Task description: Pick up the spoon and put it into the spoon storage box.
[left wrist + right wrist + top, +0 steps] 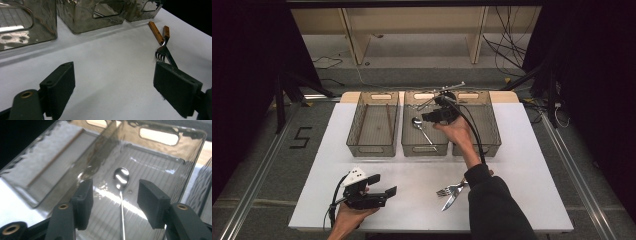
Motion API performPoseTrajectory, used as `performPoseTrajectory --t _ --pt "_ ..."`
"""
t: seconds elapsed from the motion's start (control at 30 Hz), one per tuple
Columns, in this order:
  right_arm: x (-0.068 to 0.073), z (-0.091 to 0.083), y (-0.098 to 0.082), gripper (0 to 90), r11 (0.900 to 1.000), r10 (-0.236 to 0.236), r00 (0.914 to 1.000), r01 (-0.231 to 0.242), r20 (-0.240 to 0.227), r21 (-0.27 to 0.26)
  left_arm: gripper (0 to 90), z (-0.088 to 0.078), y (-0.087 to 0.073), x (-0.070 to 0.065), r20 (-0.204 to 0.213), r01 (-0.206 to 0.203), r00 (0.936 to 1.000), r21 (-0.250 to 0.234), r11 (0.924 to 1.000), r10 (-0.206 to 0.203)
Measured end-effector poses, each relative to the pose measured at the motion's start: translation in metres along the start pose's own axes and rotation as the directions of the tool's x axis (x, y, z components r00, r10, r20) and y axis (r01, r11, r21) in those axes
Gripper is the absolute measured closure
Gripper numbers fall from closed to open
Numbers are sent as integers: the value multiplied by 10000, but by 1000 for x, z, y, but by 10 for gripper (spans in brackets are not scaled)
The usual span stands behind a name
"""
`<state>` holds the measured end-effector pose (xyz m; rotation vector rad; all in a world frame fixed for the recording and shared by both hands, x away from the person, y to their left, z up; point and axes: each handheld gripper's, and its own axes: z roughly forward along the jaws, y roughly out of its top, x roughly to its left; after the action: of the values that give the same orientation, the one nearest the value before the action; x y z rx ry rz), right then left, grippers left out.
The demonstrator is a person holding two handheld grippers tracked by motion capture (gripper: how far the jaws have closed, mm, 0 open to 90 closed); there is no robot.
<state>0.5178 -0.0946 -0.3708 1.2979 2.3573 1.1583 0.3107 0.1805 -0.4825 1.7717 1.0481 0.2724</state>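
Left gripper (382,186) first: I have it resting low at the near edge of the white table (512,165), jaws spread wide with bare tabletop between them. From its own view I see a fork (161,51) and a knife (171,58) crossed on the table just past one jaw, both with brown wooden handles, touching each other but not the jaw.

Moving right, three smoky translucent bins stand side by side along the far edge. The left bin (373,145) holds what look like two thin brown sticks. In the middle bin (424,148) lies the spoon (422,128), and that is the piece I am working with: plain polished metal, an oval bowl catching bright glare, and a slim straight handle. It rests flat on the ribbed floor of the bin, bowl toward the far end.

My right gripper (426,118) hangs over that middle bin, angled down, jaws parted and gripping nothing. In the right gripper view the spoon (121,178) sits below and between the two pads (85,202), its handle running back toward me down the gap, clear of both.
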Motion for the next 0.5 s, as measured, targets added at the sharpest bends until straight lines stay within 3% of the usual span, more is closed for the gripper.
performPoseTrajectory --t 0.27,0.5 --pt "6 -43 -14 403 9969 -556 9969 523 -561 -583 172 1 -1 0 -41 26 10000 78 10000 -26" --pt "9 -67 -32 384 9920 -883 9924 799 -851 -978 172 1 0 1 -63 6 10000 95 10000 -6"
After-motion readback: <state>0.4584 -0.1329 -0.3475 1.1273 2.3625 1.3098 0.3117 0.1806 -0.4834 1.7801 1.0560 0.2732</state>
